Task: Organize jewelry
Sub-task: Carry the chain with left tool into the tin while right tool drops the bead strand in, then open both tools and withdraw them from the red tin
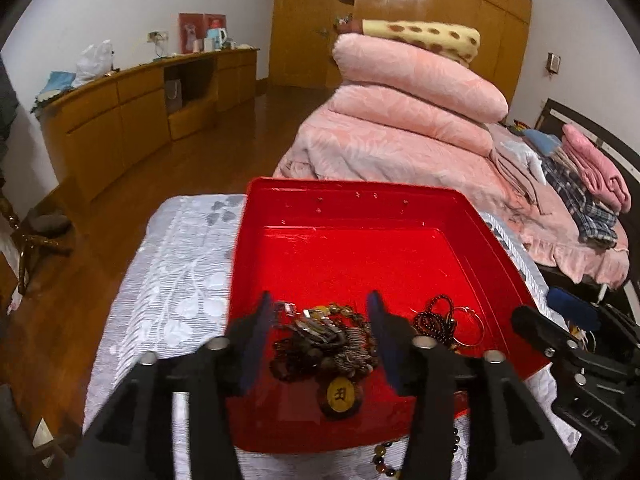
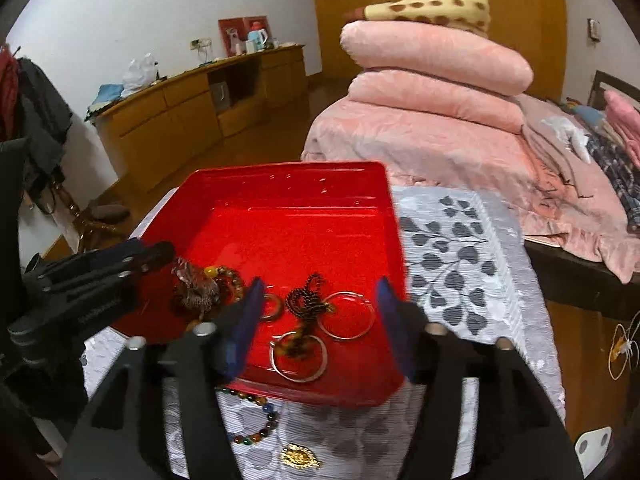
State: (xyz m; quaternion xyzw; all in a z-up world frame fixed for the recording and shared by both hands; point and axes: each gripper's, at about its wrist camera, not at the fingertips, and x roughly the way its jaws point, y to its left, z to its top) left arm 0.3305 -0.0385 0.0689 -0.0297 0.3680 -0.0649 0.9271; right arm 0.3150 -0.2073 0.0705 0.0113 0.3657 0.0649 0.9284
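Both grippers are held open and empty over the red tray: the left gripper straddles the tangled heap, while the right gripper frames the hoops, apparently without contact.

A round yellow-faced wooden pendant, lying at the near edge of the red plastic tray, bears one dark character. Right of the tray, the black gripper body shows embossed letters "DAS".
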